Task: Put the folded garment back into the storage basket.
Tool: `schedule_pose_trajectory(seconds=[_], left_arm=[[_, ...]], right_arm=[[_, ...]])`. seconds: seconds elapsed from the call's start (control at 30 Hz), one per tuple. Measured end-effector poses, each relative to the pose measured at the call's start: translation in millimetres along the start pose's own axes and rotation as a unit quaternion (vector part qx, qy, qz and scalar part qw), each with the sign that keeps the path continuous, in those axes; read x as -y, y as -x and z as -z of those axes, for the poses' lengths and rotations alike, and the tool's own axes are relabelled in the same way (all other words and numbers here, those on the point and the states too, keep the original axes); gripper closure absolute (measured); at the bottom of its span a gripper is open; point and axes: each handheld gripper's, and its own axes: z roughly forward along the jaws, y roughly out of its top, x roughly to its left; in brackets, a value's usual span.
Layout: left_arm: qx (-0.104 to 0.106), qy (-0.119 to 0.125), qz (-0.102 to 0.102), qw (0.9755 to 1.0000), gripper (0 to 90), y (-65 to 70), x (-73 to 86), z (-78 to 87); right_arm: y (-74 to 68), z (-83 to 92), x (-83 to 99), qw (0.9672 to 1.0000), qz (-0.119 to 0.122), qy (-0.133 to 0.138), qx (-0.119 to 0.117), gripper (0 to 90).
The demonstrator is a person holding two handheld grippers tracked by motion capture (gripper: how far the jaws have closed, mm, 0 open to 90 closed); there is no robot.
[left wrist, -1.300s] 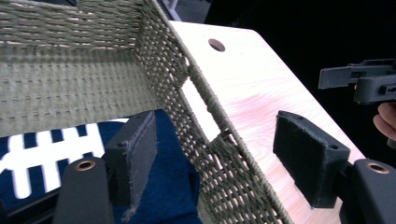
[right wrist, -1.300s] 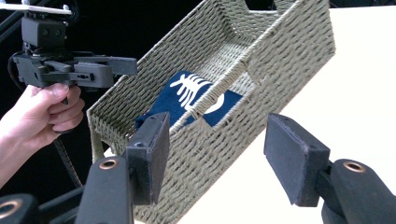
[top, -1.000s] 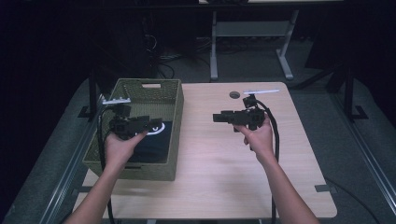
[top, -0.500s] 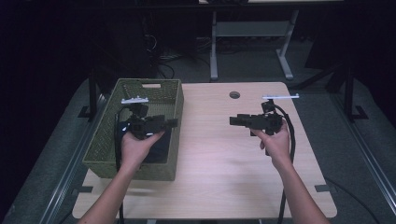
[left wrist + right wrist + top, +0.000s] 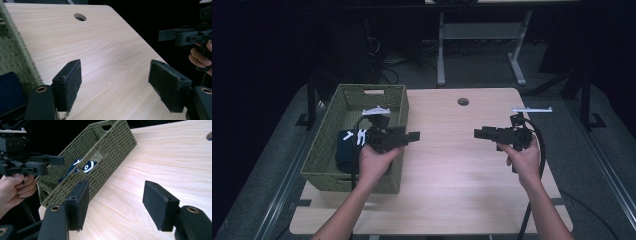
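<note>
Now both tools empty: left tool (image 5: 413,135), right tool (image 5: 479,133) agape.

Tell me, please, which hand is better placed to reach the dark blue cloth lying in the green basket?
Left, I would say. The left claw is open over the near-right rim of the basket, beside the cloth. The right claw, also open, is apart over bare table.
</note>
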Motion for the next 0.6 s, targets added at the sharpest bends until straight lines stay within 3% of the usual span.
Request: schedule_pose_trajectory(seconds=[0.6], left_arm=[[0.022, -0.015, -0.016, 0.9995, 23.3, 32.9, 17.6, -25.6]], right_arm=[[15.1, 30.6, 25.0, 0.9995, -0.016, -0.007, 0.025, 37.1]])
